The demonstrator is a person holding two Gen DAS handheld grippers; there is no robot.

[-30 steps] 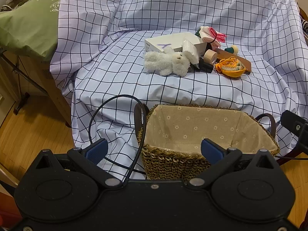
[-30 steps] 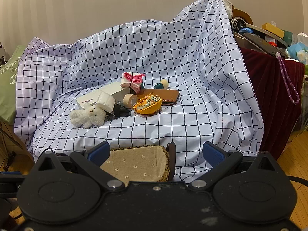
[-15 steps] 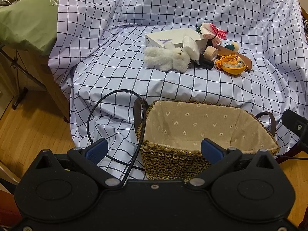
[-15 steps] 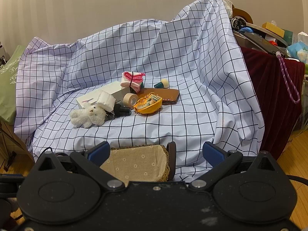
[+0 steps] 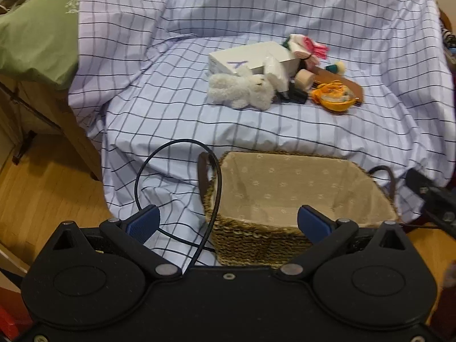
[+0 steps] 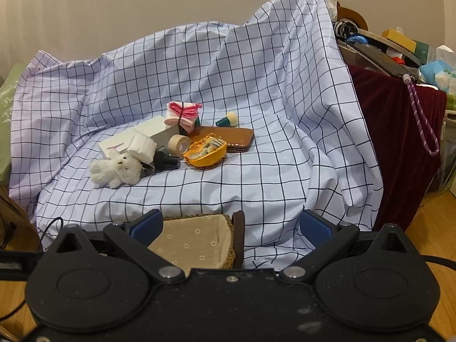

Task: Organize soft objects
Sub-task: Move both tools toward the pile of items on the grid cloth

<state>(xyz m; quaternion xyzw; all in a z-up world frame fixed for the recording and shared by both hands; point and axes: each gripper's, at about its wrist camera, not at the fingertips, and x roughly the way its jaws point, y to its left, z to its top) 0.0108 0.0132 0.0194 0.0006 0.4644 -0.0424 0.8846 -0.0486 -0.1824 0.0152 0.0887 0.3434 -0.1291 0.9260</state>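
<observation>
The plush, a fluffy white toy lying on its side, sits on the checked sheet at 12 o'clock from the left gripper, touching a white box. The lined basket stands empty at the sheet's near edge. Left gripper and right gripper both gape wide, holding nothing. The left view is blurred; the right view shows only the basket's right corner.

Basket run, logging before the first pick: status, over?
Left gripper and right gripper open, empty. Plush toy on checked sheet, untouched; basket empty. Black cable loops across basket's left rim.
</observation>
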